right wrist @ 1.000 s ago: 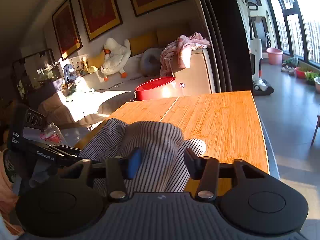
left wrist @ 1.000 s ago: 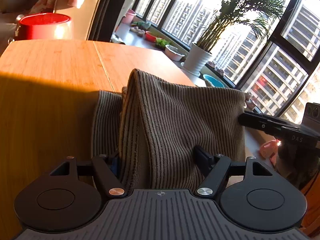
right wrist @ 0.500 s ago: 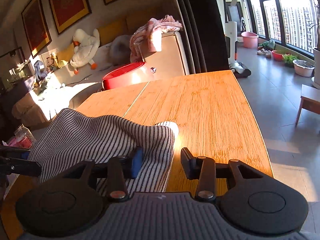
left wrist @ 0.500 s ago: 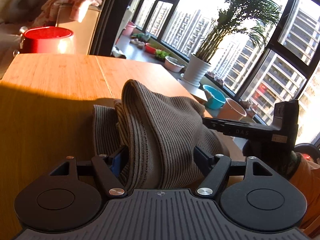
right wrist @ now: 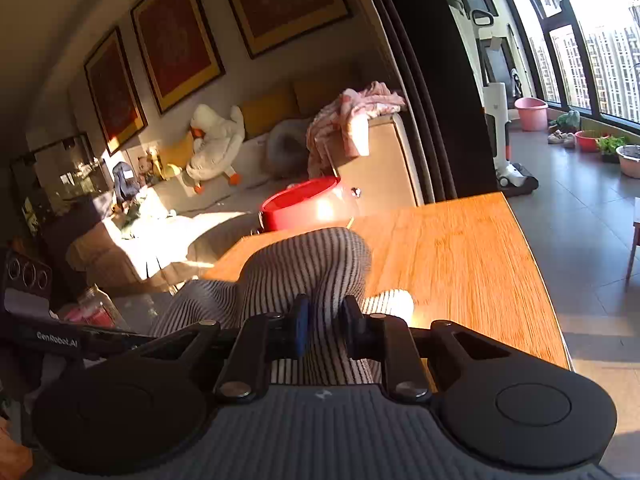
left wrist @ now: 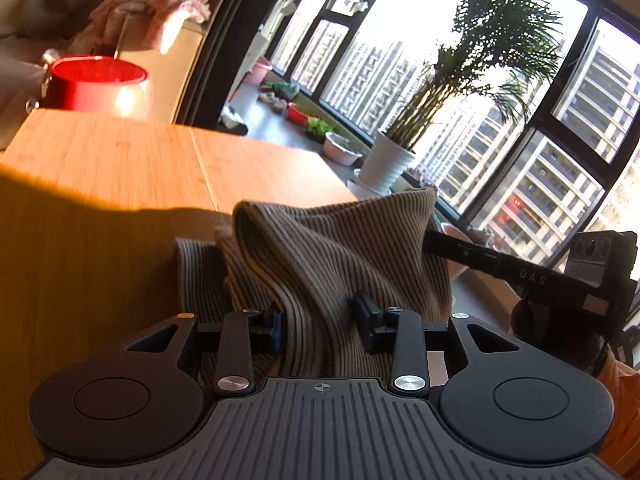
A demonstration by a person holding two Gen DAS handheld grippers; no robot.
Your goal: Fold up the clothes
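Note:
A striped knit garment (left wrist: 336, 252) is bunched and lifted over the near edge of the wooden table (left wrist: 120, 184). My left gripper (left wrist: 320, 322) has its fingers closed partway on a thick fold of it. My right gripper (right wrist: 323, 328) is shut on another fold of the same garment (right wrist: 308, 264), which humps up in front of it. The right gripper also shows in the left wrist view (left wrist: 520, 276), at the garment's right corner. The left gripper shows at the left edge of the right wrist view (right wrist: 52, 336).
A red tub (left wrist: 96, 84) stands beyond the table's far edge, also in the right wrist view (right wrist: 304, 208). A potted palm (left wrist: 392, 164), basins and windows are to the right. A sofa with a plush goose (right wrist: 216, 140) is behind.
Both grippers narrowed on the garment; the right one went from open beside the cloth to pinching a fold. The cloth has been lifted and bunched higher off the table.

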